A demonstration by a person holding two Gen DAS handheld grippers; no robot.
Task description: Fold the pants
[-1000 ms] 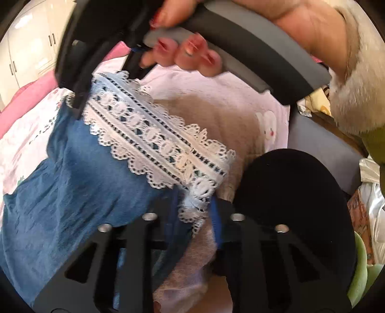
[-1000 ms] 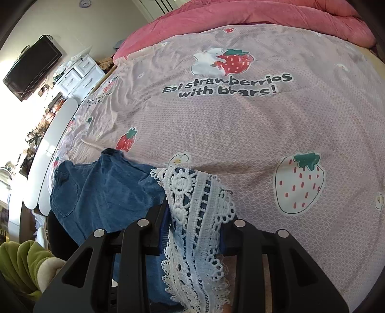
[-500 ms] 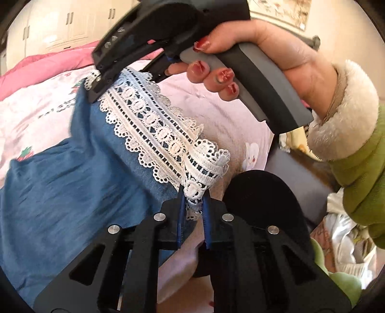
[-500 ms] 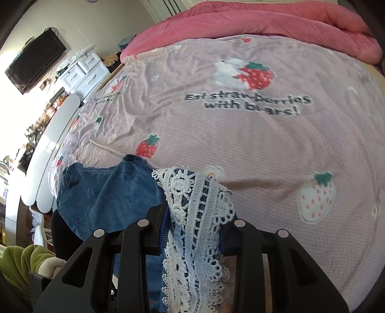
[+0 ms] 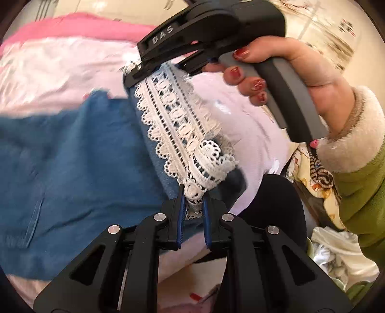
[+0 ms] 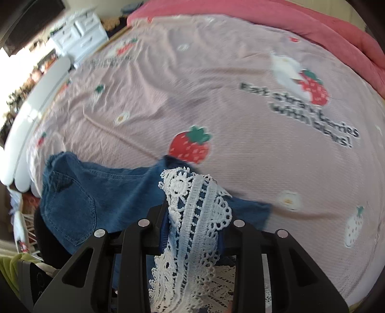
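left gripper [image 5: 193,204]: the jaws are nearly closed and clamped on one end of the lace hem [image 5: 178,125]; bunched lace is pinched between the blue pads.
right gripper [image 6: 192,231]: the jaws are held partly apart and pressed on a thick fold of lace and denim, which fills the gap between them; in the left wrist view this gripper is seen gripping the far end of the same hem.
right hand [image 5: 284,69]: wrapped round the grey handle of the right gripper; red-painted nails and a fleecy cuff with a green sleeve are seen.
pants [image 5: 72,173]: blue denim with a white lace band along the edge; the band is stretched taut between the two grippers, and the denim hangs from it, with a stitched back pocket seen in the right wrist view.
position of pants: held at the near edge of the bed; whether the lower denim rests on the bed cannot be told.
bed sheet [image 6: 216,101]: pale pink, printed with strawberries and dark lettering.
pink quilt [image 6: 288,19]: heaped along the far side of the bed.
white drawers [image 6: 79,31]: seen beyond the bed, at upper left.
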